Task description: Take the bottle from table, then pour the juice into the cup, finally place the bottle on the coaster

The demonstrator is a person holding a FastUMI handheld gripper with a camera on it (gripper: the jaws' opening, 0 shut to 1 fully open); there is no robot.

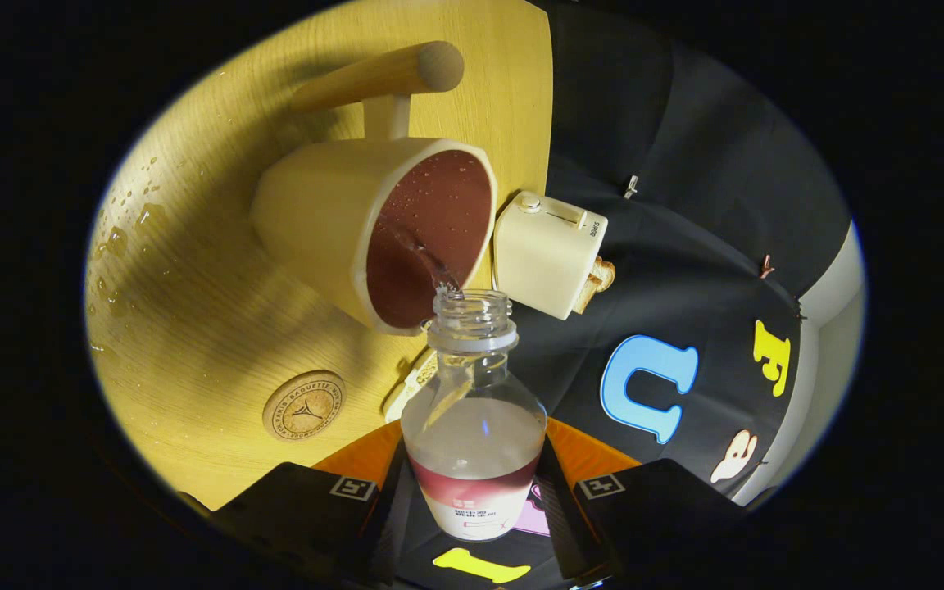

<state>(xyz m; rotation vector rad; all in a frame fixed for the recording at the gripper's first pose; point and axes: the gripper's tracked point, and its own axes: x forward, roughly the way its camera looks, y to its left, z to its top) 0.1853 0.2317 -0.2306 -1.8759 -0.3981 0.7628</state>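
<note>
My gripper [472,500] is shut on a clear plastic bottle [474,426], both black fingers pressing its sides near the labelled base. The bottle is tipped, its open neck right at the rim of the cream cup [333,213]. A thin stream of dark red juice [431,238] runs from the mouth into the cup, which is nearly full. Hardly any juice is left in the bottle. The round wooden coaster [304,405] lies on the wooden table [193,287], beside the cup and off to one side of the fingers.
A cream toaster [547,254] with a slice of bread in it stands just beyond the bottle's mouth, next to the cup. A wooden peg stand [382,78] rises behind the cup. Water droplets [124,238] dot the table's far side.
</note>
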